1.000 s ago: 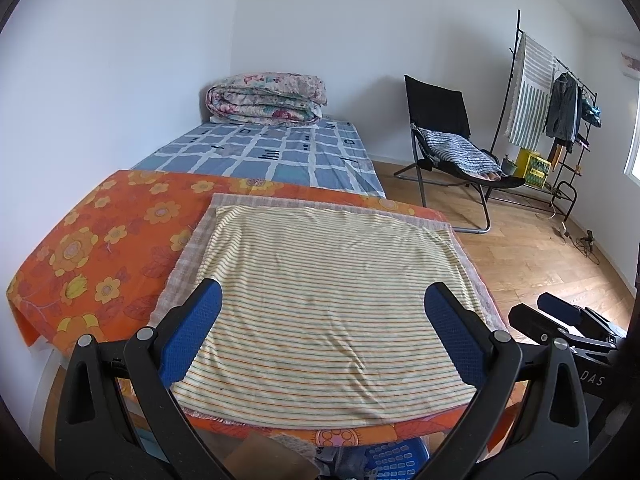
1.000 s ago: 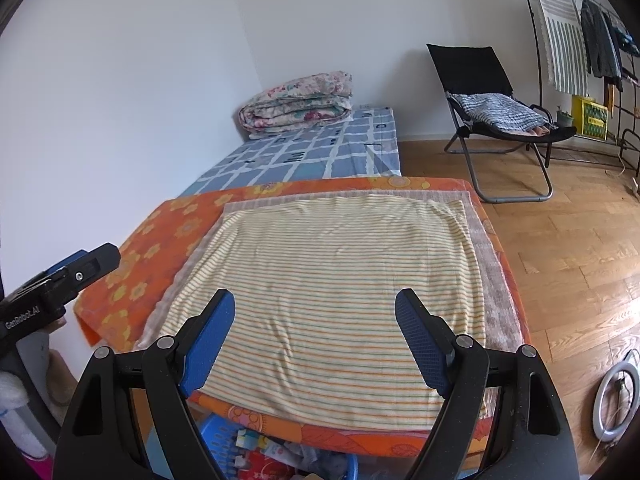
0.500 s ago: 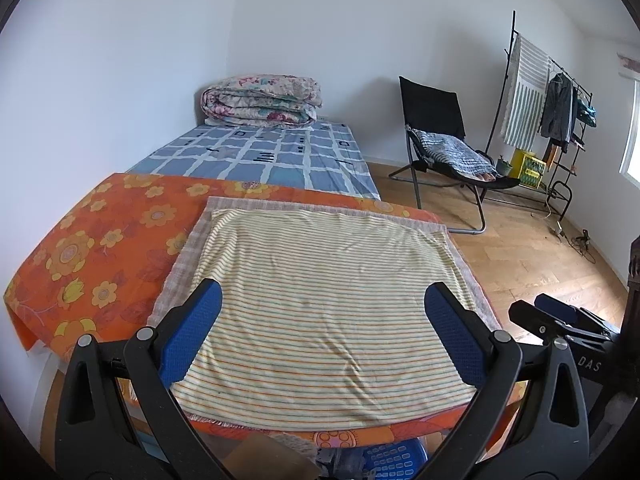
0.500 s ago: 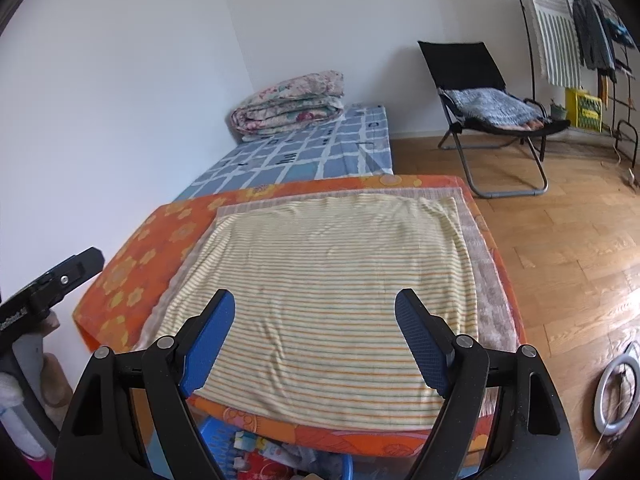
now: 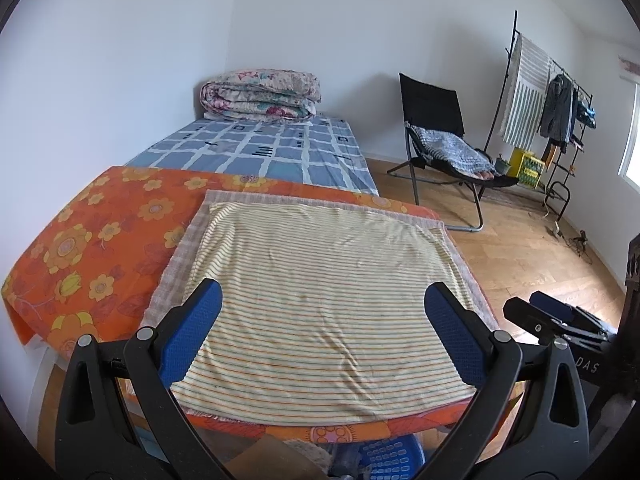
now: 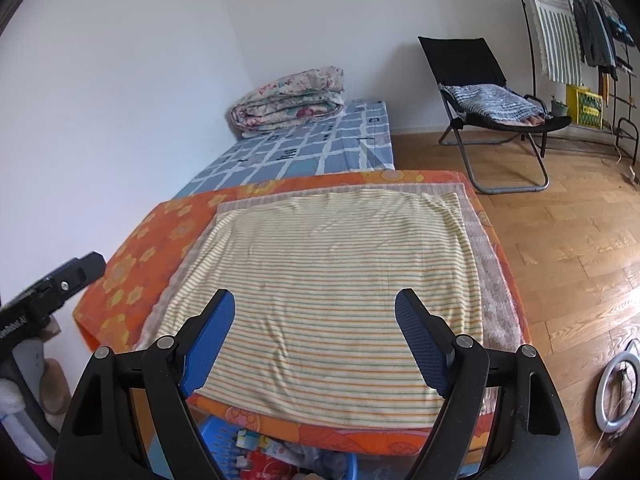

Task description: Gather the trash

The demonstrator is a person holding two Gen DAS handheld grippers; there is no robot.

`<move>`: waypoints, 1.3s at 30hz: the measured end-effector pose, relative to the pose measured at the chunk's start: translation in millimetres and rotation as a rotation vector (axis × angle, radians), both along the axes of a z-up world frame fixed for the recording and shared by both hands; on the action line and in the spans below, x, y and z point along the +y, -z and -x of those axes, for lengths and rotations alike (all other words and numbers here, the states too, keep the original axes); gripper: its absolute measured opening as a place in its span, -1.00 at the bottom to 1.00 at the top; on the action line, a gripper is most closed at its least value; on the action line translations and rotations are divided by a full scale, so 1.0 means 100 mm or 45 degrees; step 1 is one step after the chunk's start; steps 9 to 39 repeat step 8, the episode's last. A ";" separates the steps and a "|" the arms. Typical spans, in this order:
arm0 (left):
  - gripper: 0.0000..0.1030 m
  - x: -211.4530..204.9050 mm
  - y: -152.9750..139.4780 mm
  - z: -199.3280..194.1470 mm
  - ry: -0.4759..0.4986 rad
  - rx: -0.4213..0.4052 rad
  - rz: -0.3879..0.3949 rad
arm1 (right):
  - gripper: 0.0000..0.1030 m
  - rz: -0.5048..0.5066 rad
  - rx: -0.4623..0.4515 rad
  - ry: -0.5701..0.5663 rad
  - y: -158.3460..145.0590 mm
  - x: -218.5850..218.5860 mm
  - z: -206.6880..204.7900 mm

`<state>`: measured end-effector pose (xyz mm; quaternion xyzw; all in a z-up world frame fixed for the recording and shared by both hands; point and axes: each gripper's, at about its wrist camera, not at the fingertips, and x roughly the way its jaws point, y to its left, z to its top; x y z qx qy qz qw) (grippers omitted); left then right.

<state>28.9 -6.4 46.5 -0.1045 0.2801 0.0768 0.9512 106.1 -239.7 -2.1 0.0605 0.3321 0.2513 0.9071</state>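
Observation:
My left gripper (image 5: pixel 322 292) is open above the near part of a yellow striped cloth (image 5: pixel 320 280), with nothing between its blue pads. My right gripper (image 6: pixel 316 300) hovers open over the same cloth (image 6: pixel 328 272), also with nothing in it. Each gripper shows at the edge of the other's view: the right gripper (image 5: pixel 552 316) at the right, the left gripper (image 6: pixel 60 280) at the left. The cloth lies flat on an orange flowered table cover (image 5: pixel 92 248). I see no loose trash on the cloth. A blue basket (image 6: pixel 212 430) under the table's near edge holds colourful packets.
A blue checked mattress (image 5: pixel 260 148) with a folded floral quilt (image 5: pixel 260 94) lies behind the table along the wall. A black folding chair (image 5: pixel 436 120) and a clothes rack (image 5: pixel 552 100) stand at the right on the wooden floor (image 6: pixel 568 240). A white ring light (image 6: pixel 616 392) lies on the floor.

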 end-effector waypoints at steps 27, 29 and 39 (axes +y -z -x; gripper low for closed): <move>0.99 -0.09 0.02 -0.02 -0.002 0.005 -0.087 | 0.60 0.026 0.005 -0.003 0.04 0.05 0.00; 0.99 -0.09 0.02 -0.02 -0.002 0.005 -0.087 | 0.60 0.026 0.005 -0.003 0.04 0.05 0.00; 0.99 -0.09 0.02 -0.02 -0.002 0.005 -0.087 | 0.60 0.026 0.005 -0.003 0.04 0.05 0.00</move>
